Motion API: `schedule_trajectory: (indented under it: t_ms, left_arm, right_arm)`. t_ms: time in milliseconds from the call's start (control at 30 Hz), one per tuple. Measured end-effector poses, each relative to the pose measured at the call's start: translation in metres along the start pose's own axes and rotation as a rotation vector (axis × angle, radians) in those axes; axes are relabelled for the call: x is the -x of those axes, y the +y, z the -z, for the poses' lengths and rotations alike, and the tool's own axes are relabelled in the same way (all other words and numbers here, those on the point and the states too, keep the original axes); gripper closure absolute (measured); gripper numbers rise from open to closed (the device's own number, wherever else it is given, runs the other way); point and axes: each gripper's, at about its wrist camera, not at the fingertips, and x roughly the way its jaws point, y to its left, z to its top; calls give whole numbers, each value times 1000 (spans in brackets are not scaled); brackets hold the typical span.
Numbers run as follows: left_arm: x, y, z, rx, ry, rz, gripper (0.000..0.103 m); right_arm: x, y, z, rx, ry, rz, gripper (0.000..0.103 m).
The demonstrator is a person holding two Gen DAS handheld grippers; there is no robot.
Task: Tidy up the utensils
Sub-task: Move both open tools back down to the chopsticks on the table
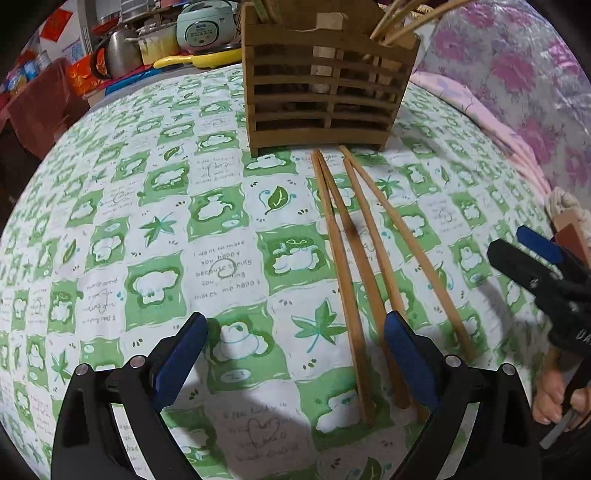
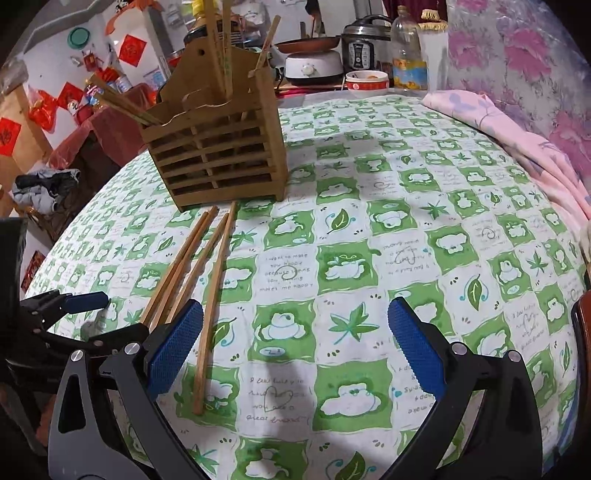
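Observation:
Several wooden chopsticks (image 1: pixel 364 258) (image 2: pixel 212 291) lie side by side on the green-and-white tablecloth (image 1: pixel 147 221), their far tips near a slatted wooden holder (image 1: pixel 325 92) (image 2: pixel 218 155). More chopsticks (image 2: pixel 221 44) stand upright in the holder. My left gripper (image 1: pixel 295 350) hovers open above the cloth, with the near ends of the chopsticks beside its right finger (image 1: pixel 406 354). My right gripper (image 2: pixel 295 343) is open too, and one chopstick runs just inside its left finger (image 2: pixel 173 343). Each gripper shows at the edge of the other's view: right gripper (image 1: pixel 508 240), left gripper (image 2: pixel 96 317).
A pink cloth (image 2: pixel 517 140) and a flowered cover (image 1: pixel 517 74) lie along the right side. Behind the table stand a rice cooker (image 1: pixel 203 26), a pressure cooker (image 2: pixel 362 48), an oil bottle (image 2: pixel 406 55) and a bowl (image 2: pixel 367 83). A hand (image 1: pixel 554 402) holds the right gripper.

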Motion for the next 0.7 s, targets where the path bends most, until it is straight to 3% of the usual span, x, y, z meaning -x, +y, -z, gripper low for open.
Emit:
schedule_trajectory:
  t_ms: [67, 133, 200, 367, 533, 700]
  left_arm:
    - [-1, 1, -2, -2, -7, -21, 8]
    - [-3, 8, -6, 14, -14, -96, 8]
    - [-5, 30, -12, 91, -18, -172, 8]
    - [1, 71, -14, 260, -25, -82, 9]
    - [-4, 61, -15, 212, -16, -139, 8]
    - [-7, 62, -15, 209, -10, -136, 4]
  right_arm:
    - [0, 0, 0, -3, -2, 3, 6]
    - [1, -1, 0, -5, -4, 4, 6]
    - [1, -1, 0, -7, -8, 3, 6]
    - [3, 4, 1, 15, -15, -5, 6]
    - [2, 16, 5, 77, -7, -25, 6]
    - [2, 28, 10, 135, -2, -33, 7]
